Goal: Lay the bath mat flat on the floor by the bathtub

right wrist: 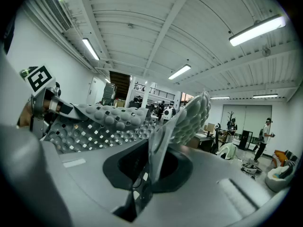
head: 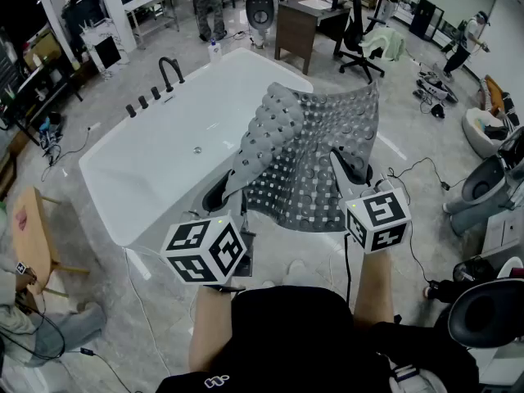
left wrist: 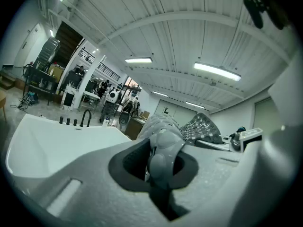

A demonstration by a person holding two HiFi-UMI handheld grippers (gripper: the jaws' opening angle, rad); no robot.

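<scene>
Left claw (head: 228, 188) and right claw (head: 345, 169) each pinch an edge of the bath mat (head: 315, 142), aloft at centre frame beside the bathtub (head: 155, 166); looks mid-carry, next it wants lowering flat onto the floor (head: 139, 334).

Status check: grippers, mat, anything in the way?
Left gripper and right gripper both shut on bath mat. Mat held up by the bathtub, left side curled, not yet on floor. Loose cable on floor at right.
</scene>
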